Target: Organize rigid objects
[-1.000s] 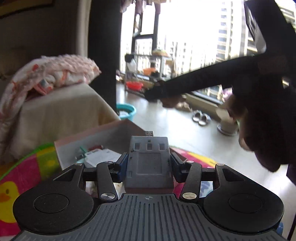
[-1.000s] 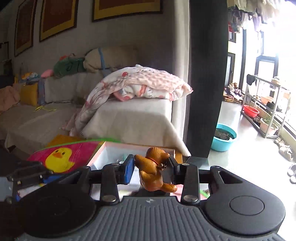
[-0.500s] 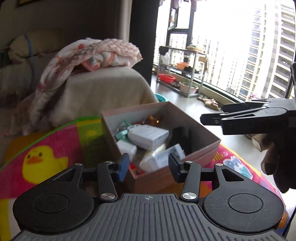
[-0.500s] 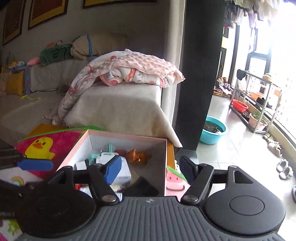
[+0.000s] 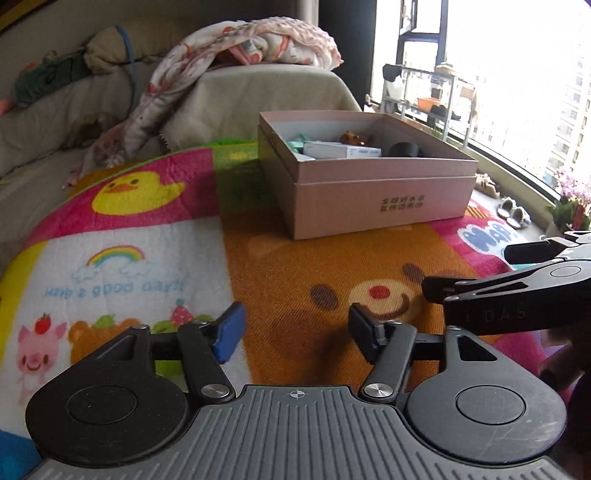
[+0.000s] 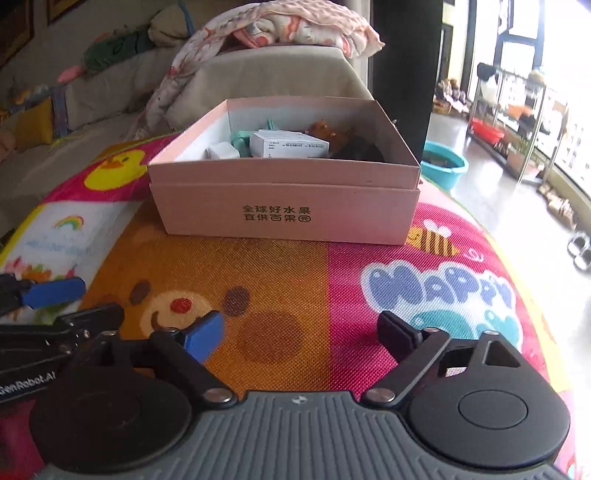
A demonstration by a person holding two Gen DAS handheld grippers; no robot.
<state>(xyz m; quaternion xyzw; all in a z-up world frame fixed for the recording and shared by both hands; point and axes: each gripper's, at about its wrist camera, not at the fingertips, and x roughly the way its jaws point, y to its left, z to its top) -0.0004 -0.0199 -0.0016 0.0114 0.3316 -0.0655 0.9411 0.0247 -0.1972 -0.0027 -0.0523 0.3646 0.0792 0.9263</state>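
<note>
Nearby, a blanket (image 6: 295,26) drapes the sofa (image 6: 273,77).

bare mat (image 6: 295,288) before box (image 6: 288,206)

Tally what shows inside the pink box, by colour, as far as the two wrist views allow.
White cartons: 2
Teal item: 1
Brown toy figure: 1
Black item: 1
Total: 5 visible; anything beneath is hidden by the pink box wall.
</note>
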